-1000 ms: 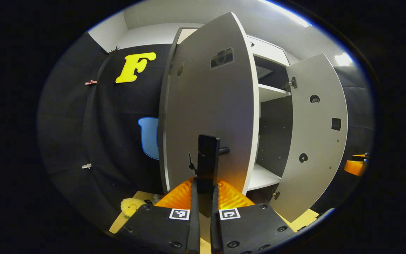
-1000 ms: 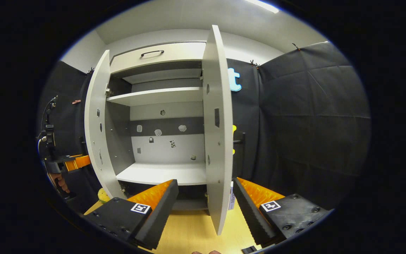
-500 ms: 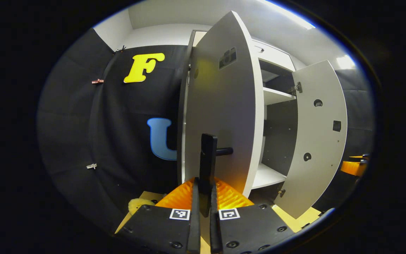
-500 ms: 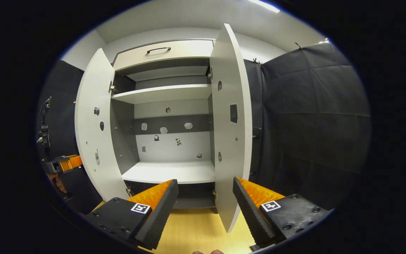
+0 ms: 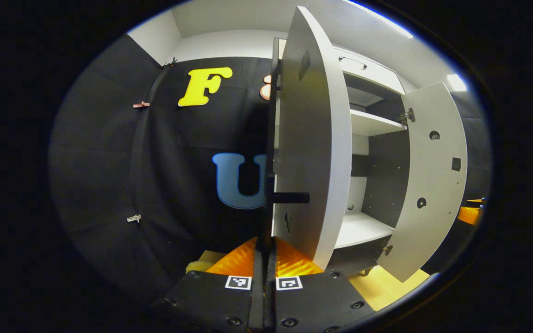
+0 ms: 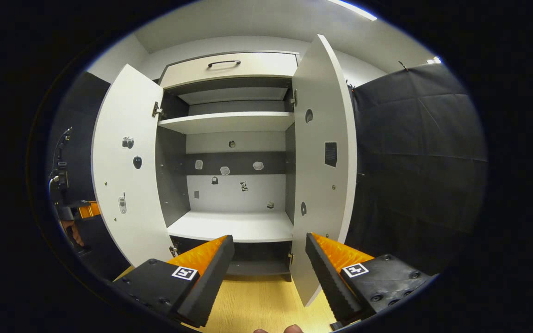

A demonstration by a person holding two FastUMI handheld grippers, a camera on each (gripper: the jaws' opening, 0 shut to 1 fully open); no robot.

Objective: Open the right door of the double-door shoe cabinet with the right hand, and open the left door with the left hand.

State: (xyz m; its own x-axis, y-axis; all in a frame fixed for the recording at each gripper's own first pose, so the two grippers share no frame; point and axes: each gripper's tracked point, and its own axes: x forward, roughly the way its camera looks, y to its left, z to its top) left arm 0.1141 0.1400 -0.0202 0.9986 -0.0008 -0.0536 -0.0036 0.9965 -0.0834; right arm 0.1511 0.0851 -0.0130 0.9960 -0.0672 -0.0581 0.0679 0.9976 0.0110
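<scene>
The white double-door shoe cabinet (image 6: 229, 122) stands with both doors swung out. In the left gripper view the left door (image 5: 312, 138) is nearly edge-on, and my left gripper (image 5: 265, 252) is shut on its black handle (image 5: 289, 198). The right door (image 5: 433, 185) hangs wide at the right, with part of the right gripper (image 5: 470, 213) beyond it. In the right gripper view my right gripper (image 6: 269, 252) is open in front of the cabinet, nothing between its fingers, just left of the right door (image 6: 324, 162). The left door (image 6: 125, 171) hides most of the left gripper (image 6: 83, 210).
Inside are white shelves (image 6: 234, 226) with small stickers on the back panel, and a drawer with a black handle (image 6: 222, 63) on top. A light wooden floor (image 6: 257, 300) lies below. Black cloth walls (image 6: 414, 162) close both sides. A yellow object (image 5: 197, 266) lies by the cabinet's left foot.
The left door has swung further outward with my left gripper still on its handle. The right gripper stays open; its view now sees the right door's inner face more fully.
</scene>
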